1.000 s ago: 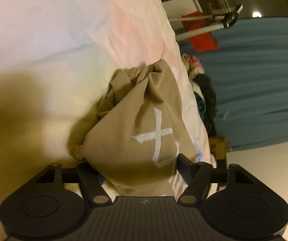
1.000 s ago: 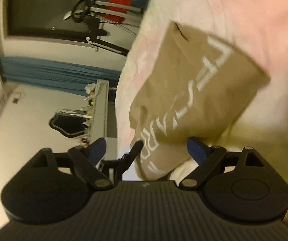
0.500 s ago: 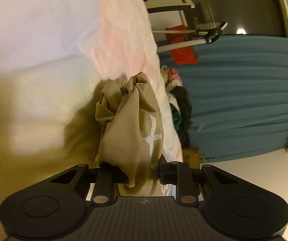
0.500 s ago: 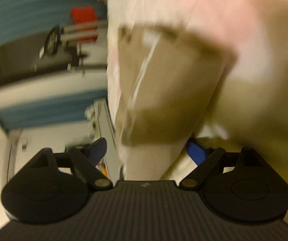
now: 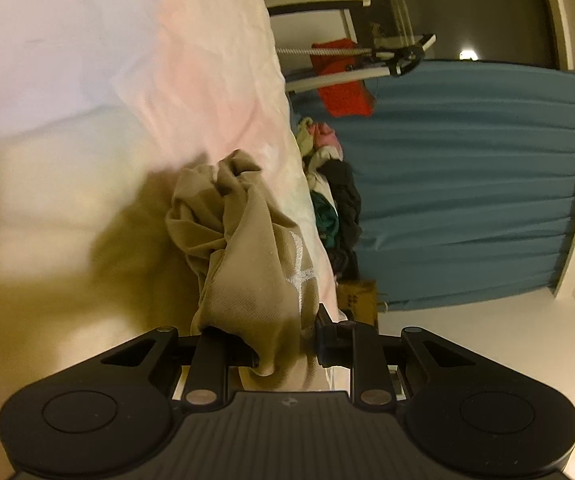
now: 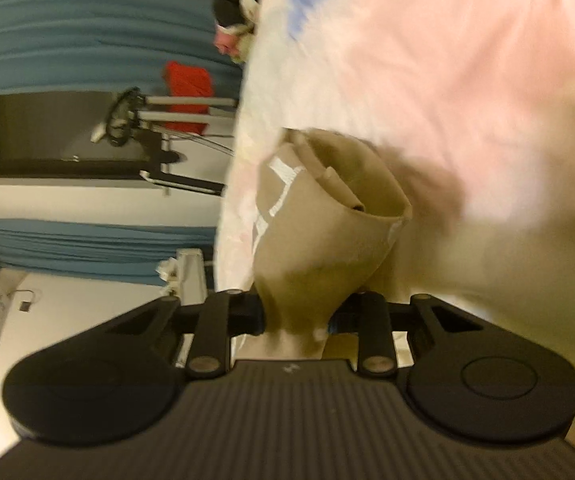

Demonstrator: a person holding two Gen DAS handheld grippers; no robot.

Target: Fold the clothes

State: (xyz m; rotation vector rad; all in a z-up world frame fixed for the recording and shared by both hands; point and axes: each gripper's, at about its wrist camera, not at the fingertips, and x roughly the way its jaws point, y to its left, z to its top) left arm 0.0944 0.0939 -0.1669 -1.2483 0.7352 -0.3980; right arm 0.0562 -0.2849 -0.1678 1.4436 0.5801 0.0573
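Observation:
A tan garment with white printed lettering (image 5: pixel 247 264) lies bunched on a pale pink and white bedspread (image 5: pixel 127 80). My left gripper (image 5: pixel 285 340) is shut on one edge of it, with cloth pinched between the fingers. In the right wrist view the same tan garment (image 6: pixel 319 240) hangs in a fold. My right gripper (image 6: pixel 297 318) is shut on another part of it. The view is blurred by motion.
A pile of mixed clothes (image 5: pixel 333 200) lies at the bed's far edge. A blue curtain (image 5: pixel 467 184) hangs behind it. A drying rack with a red item (image 5: pixel 343 80) stands by a dark window. A cardboard box (image 5: pixel 357 298) sits on the floor.
Both grippers went from open to shut on the tan garment. The cloth, flat a second ago, is now bunched and lifted between them.

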